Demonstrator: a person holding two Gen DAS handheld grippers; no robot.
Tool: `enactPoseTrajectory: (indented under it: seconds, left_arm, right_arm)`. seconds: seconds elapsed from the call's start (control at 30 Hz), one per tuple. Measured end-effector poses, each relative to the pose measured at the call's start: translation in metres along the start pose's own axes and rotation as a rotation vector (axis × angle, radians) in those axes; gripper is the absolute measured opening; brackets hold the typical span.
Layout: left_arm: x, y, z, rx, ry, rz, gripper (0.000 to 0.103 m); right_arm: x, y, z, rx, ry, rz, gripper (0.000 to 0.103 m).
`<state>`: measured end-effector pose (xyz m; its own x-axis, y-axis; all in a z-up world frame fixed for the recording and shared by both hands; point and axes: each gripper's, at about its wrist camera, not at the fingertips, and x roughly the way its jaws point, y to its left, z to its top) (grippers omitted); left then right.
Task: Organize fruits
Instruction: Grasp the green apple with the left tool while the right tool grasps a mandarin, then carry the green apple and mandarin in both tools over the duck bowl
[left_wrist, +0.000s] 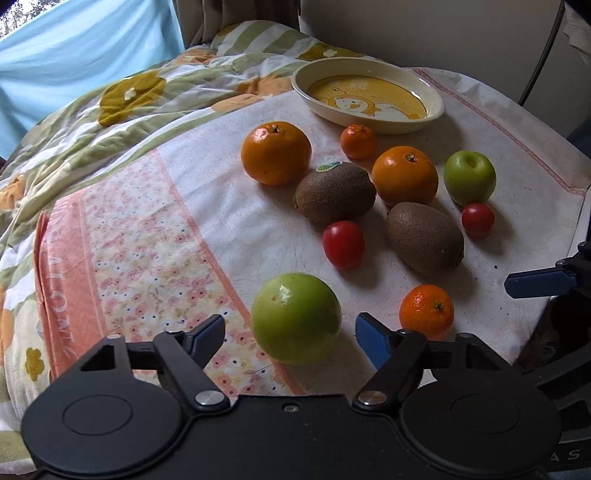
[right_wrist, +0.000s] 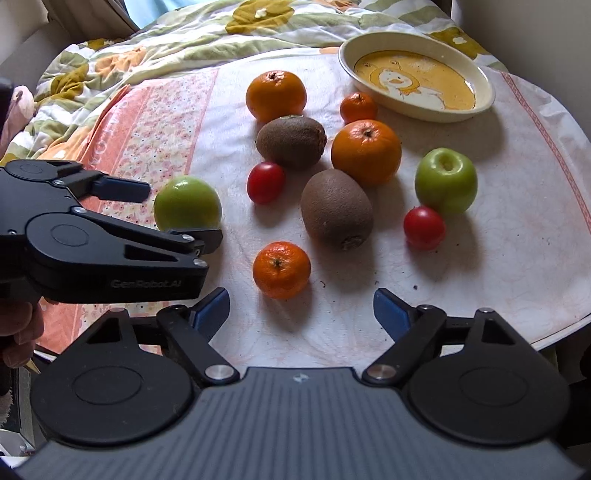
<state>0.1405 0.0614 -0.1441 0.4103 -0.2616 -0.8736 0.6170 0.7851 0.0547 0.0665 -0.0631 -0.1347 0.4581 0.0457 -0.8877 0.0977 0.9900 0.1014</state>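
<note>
My left gripper (left_wrist: 290, 326) stands open around a green apple (left_wrist: 295, 317) on the cloth, with a gap on each side of the fruit. The right wrist view shows the same from the side: the left gripper (right_wrist: 184, 213) straddles the apple (right_wrist: 186, 203). My right gripper (right_wrist: 301, 306) is open, and a small mandarin (right_wrist: 281, 269) lies just ahead of its fingertips, untouched. Farther off lie two oranges (right_wrist: 365, 151), two kiwis (right_wrist: 336, 210), two red cherry tomatoes (right_wrist: 266, 182), a second green apple (right_wrist: 446, 181) and another mandarin (right_wrist: 358, 108).
A cream oval dish (right_wrist: 417, 110) with a yellow cartoon print stands empty behind the fruit. A flowered quilt (left_wrist: 122, 96) is bunched at the left and back. The cloth-covered table's edge (right_wrist: 554, 332) curves close at the right. A hand (right_wrist: 18, 332) holds the left gripper.
</note>
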Motion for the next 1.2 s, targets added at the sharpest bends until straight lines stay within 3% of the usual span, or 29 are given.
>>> enactPoseTrajectory:
  seconds: [0.13,0.2,0.23,0.4,0.6,1.0,1.07,1.1,1.2]
  left_arm:
    - [0.007,0.002,0.001,0.011,-0.002,-0.026,0.073]
    - [0.009,0.003,0.002,0.019,-0.005,-0.039,0.06]
    - [0.011,0.004,0.001,0.021,-0.004,-0.042,0.059]
    - [0.012,0.007,-0.001,0.022,-0.021,-0.061,0.058]
    - [0.009,0.006,-0.005,0.029,-0.028,-0.049,0.058]
    - [-0.004,0.025,-0.025,-0.058,-0.014,0.004,0.058]
    - [-0.006,0.026,-0.029,-0.069,-0.009,0.011,0.058]
    - [-0.007,0.027,-0.031,-0.074,-0.008,0.013,0.058]
    - [-0.01,0.027,-0.036,-0.091,-0.007,0.018,0.058]
  right_arm:
    - [0.007,0.006,-0.001,0.003,0.009,-0.015,0.095]
    - [0.01,0.007,-0.001,0.003,0.01,-0.023,0.094]
    - [0.011,0.008,-0.001,0.004,0.011,-0.026,0.093]
    - [0.017,0.01,0.001,0.01,0.02,-0.034,0.083]
    - [0.022,0.015,0.005,-0.011,0.015,-0.042,0.078]
    - [0.029,0.023,0.01,-0.077,0.006,-0.041,0.07]
    - [0.03,0.023,0.012,-0.083,0.0,-0.041,0.065]
    - [0.031,0.023,0.012,-0.087,0.001,-0.036,0.055]
    - [0.032,0.022,0.015,-0.091,0.005,-0.029,0.055]
